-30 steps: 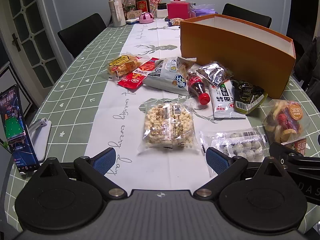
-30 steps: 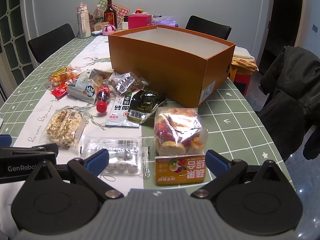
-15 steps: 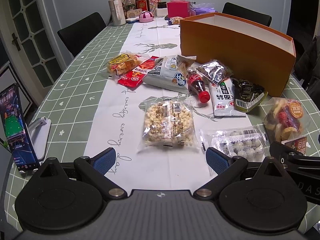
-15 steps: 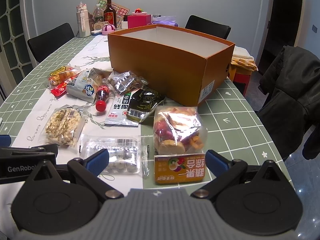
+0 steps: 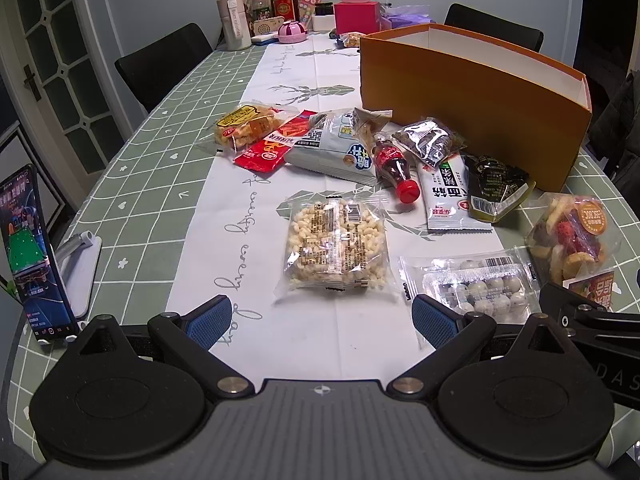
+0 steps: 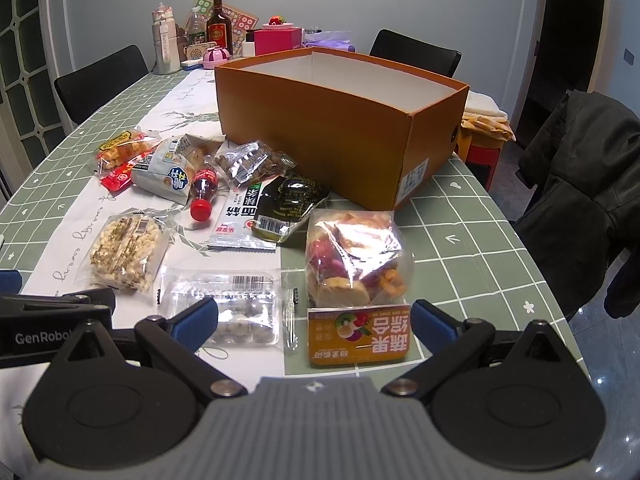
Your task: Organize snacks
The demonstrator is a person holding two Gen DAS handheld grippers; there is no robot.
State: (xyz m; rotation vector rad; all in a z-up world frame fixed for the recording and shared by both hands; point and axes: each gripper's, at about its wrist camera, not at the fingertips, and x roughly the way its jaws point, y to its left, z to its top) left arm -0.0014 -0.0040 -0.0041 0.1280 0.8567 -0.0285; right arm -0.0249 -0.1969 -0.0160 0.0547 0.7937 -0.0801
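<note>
Two tools, one in each of my hands, both spread wide and holding nothing. My left tool (image 5: 320,320) hovers low over the worktop (image 5: 152,184), blue fingertips (image 5: 208,320) well apart, nothing between them but bare white runner; the puffed rice bag (image 5: 336,246) lies just ahead of the gap, not touched. My right tool (image 6: 316,320) is also wide apart, and the orange label end of the mixed dried fruit bag (image 6: 354,276) sits in the gap between its fingertips; I cannot tell if either pad touches it. Its left fingertip (image 6: 196,320) overlaps the clear tray pack of round candies (image 6: 236,308) in view; contact unclear.

Rest of the snacks lie in a loose heap on the worktop between the tools and the orange box (image 6: 340,128): small cola bottle (image 6: 204,190) lying on its side with red cap toward me, white noodle snack packet (image 6: 240,220), dark green-and-black packet (image 6: 288,204), clear bag of brown nuts (image 6: 250,164), pale blue-and-white bag (image 6: 172,170), red flat packet (image 5: 272,148), yellow snack bag (image 5: 246,126). Box is open-topped, nothing visible inside from these angles. Phone on a stand (image 5: 28,252) stands at the worktop's left edge
</note>
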